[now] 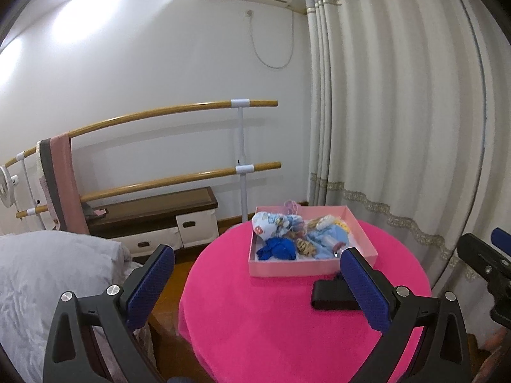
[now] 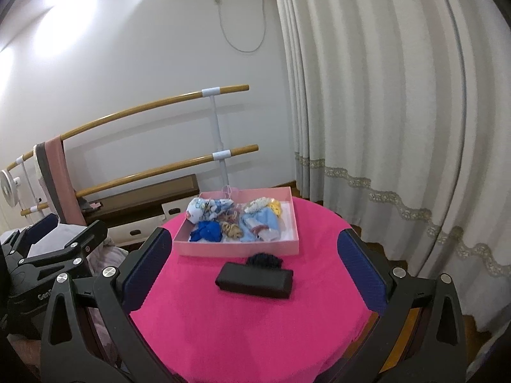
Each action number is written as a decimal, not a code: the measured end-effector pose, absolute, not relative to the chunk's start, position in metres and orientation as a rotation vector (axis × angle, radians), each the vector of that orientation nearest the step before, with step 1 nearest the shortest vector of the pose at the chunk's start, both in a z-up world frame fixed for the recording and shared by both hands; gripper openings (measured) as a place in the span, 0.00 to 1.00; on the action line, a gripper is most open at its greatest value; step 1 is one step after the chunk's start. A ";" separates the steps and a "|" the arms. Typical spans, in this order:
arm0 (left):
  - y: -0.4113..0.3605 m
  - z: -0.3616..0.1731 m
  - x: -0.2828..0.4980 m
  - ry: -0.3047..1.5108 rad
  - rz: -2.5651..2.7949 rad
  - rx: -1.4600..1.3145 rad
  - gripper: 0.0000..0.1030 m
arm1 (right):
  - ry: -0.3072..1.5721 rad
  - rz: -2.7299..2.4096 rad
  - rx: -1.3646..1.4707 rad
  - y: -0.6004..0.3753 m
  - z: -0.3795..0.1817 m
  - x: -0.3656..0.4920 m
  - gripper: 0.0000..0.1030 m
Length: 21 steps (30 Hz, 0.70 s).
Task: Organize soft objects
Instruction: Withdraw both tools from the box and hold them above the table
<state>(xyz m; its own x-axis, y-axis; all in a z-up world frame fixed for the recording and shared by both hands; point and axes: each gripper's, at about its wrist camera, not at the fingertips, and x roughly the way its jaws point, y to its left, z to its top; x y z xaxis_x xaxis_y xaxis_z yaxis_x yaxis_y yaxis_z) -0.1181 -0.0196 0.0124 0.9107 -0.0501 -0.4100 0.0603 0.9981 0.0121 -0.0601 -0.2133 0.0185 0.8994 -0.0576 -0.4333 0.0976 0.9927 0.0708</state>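
Hot-pink cloth covers the round surface (image 2: pixel 255 325), which carries one shallow pink box (image 2: pixel 238 249), one black case (image 2: pixel 254 280) and one dark navy knitted piece (image 2: pixel 264 260). The box sits toward 12 o'clock on the surface with its long axis running 9 to 3. Inside it, the soft things are heaped together: a patterned white-and-blue bundle (image 2: pixel 206 208) at 10 o'clock, a royal-blue crumpled cloth (image 2: pixel 207 231) at 7 o'clock, a tan striped piece (image 2: pixel 232 230) in the middle, a pale-blue garment (image 2: pixel 262 222) running from the middle toward 4 o'clock, and a yellow-and-cream crocheted item (image 2: pixel 270 206) at 1 o'clock. How many separate pieces make up the heap cannot be told.

The black case lies just on the 6 o'clock side of the box, apart from it, its long axis running 9 to 3 with the 3 o'clock end slightly nearer the camera. The navy piece touches the case's far edge, between case and box.

Two grippers are in view. The left gripper (image 1: pixel 255 282) hovers over the 7 o'clock edge of the surface, its blue-padded fingers (image 1: pixel 150 282) spread wide with nothing between them. The right gripper (image 2: pixel 255 268) hovers at 6 o'clock, its fingers (image 2: pixel 362 274) equally spread and empty, framing the case
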 end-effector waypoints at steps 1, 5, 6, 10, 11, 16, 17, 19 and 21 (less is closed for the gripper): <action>-0.019 0.012 -0.120 0.428 -0.059 0.022 1.00 | 0.448 -0.083 0.087 -0.213 0.017 -0.063 1.00; -0.018 0.011 -0.126 0.443 -0.061 0.017 1.00 | 0.467 -0.080 0.086 -0.215 0.011 -0.068 1.00; -0.018 0.012 -0.126 0.446 -0.063 0.019 1.00 | 0.469 -0.081 0.087 -0.216 0.010 -0.069 1.00; -0.018 0.013 -0.123 0.454 -0.063 0.021 1.00 | 0.478 -0.082 0.090 -0.217 0.007 -0.068 1.00; -0.018 0.014 -0.123 0.455 -0.063 0.018 1.00 | 0.479 -0.083 0.090 -0.217 0.007 -0.067 1.00; -0.016 0.013 -0.119 0.459 -0.058 0.013 1.00 | 0.488 -0.081 0.087 -0.217 0.004 -0.066 1.00; -0.015 0.013 -0.118 0.461 -0.057 0.012 1.00 | 0.491 -0.081 0.087 -0.217 0.003 -0.065 1.00; -0.015 0.012 -0.116 0.462 -0.057 0.011 1.00 | 0.495 -0.081 0.086 -0.217 0.002 -0.063 1.00; -0.014 0.010 -0.115 0.464 -0.057 0.009 1.00 | 0.499 -0.080 0.083 -0.217 0.002 -0.062 1.00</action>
<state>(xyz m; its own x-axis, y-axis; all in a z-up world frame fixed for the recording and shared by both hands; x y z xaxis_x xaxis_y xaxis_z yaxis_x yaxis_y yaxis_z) -0.1151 -0.0142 0.0104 0.8927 -0.0533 -0.4474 0.0574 0.9983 -0.0043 -0.0620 -0.2167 0.0018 0.8753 -0.0566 -0.4803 0.0973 0.9934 0.0602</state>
